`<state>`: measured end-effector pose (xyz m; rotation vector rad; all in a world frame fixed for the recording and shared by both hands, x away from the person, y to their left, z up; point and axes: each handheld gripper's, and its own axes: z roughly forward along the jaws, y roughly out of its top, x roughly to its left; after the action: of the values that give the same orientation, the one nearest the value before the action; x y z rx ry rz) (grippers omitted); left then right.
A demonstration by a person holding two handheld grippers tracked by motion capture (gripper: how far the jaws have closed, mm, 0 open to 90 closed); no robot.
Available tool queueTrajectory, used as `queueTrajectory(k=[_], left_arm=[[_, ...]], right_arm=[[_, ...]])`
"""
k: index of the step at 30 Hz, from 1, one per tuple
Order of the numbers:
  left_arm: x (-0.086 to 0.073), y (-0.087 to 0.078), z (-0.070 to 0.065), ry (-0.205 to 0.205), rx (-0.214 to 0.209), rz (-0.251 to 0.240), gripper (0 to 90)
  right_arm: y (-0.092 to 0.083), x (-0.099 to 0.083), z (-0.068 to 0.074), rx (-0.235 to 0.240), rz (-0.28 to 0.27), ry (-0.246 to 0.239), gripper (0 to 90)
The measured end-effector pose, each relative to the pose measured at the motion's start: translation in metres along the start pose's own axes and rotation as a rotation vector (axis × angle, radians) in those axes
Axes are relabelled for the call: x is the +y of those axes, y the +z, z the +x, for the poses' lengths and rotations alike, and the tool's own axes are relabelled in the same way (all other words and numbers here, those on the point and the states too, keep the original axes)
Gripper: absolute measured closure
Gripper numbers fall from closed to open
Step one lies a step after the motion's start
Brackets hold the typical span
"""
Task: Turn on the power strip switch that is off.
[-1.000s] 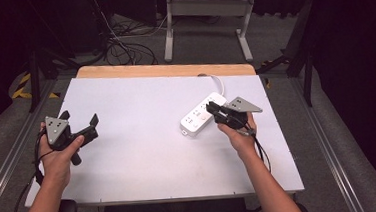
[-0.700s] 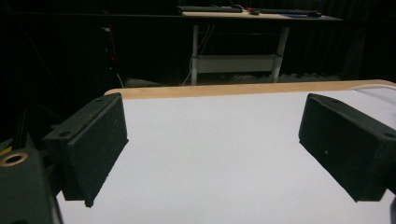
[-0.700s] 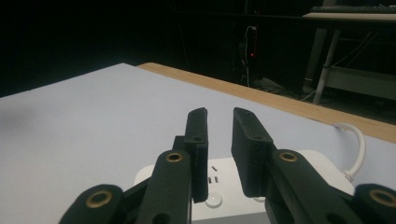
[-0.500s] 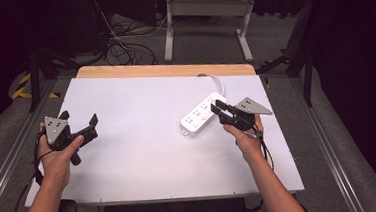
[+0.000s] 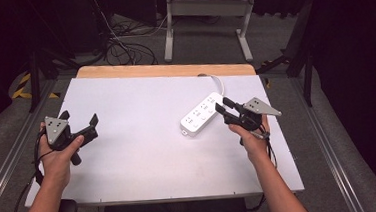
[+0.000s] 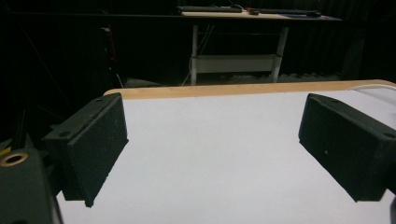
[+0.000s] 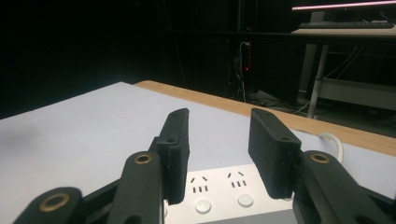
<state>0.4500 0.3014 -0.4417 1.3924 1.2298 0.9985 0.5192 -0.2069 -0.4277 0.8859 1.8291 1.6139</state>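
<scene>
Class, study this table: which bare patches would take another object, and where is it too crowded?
Bare: the wide white middle of the table between the left gripper and the power strip, plus the far left stretch by the wooden edge. Crowded: the right side, where the right gripper, jaws just opening, hangs over the strip's end, near its cable.

Lab / recording bay, not a home. The bench has a white top with a bare wood strip along its far edge and is ringed by black curtains. Behind the bench: grey carpet, loose cables on the floor, and a height-adjustable desk frame on white legs. Left of the bench: yellow-black hazard tape. Metal floor rails run along both sides of the bench.
</scene>
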Motion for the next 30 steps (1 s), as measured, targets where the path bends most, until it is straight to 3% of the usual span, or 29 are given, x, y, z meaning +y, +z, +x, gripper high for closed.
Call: queueTrajectory(k=[7, 11, 16, 24, 30], left_arm=[[0.000, 0.000, 0.001, -0.005, 0.002, 0.000, 8.6], [0.000, 0.000, 0.001, 0.000, 0.000, 0.000, 8.7], [0.000, 0.000, 0.000, -0.004, 0.000, 0.000, 8.7], [0.000, 0.001, 0.001, -0.007, 0.000, 0.001, 8.7], [0.000, 0.001, 0.001, -0.008, 0.000, 0.000, 8.6]], right_arm=[[-0.006, 0.002, 0.002, 0.001, -0.038, 0.022, 47.5], [-0.011, 0.001, 0.001, 0.007, -0.055, 0.009, 43.6], [-0.016, 0.002, 0.000, 0.013, -0.075, 0.032, 40.4], [-0.024, -0.001, 0.000, 0.002, -0.084, 0.029, 35.2], [-0.033, -0.003, -0.004, -0.028, -0.095, 0.027, 32.5]])
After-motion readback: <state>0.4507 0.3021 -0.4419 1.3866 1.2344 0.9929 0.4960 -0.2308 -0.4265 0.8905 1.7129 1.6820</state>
